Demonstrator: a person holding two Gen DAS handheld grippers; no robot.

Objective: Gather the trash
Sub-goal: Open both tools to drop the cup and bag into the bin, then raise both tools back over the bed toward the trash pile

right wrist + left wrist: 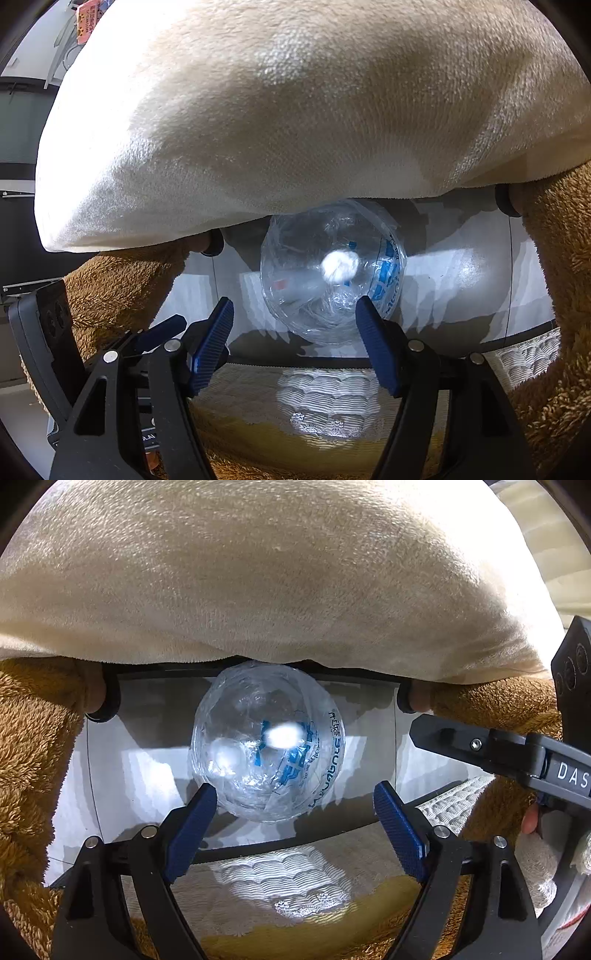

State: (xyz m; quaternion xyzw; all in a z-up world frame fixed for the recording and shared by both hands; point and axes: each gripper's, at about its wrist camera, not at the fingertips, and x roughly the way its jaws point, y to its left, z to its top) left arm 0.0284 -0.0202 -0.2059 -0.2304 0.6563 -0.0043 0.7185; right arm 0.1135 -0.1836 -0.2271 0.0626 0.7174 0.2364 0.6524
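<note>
Showing clear plastic bag [267, 742], ballooned round, blue print, bright glare

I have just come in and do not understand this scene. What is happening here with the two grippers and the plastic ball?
A person holds two grippers above a ball of crumpled clear plastic with blue print, which lies on a pale floor under a cream blanket. The left gripper and the right gripper both point down at it with jaws open. Neither grips the plastic at this moment, so this trash is not collected yet.
</note>
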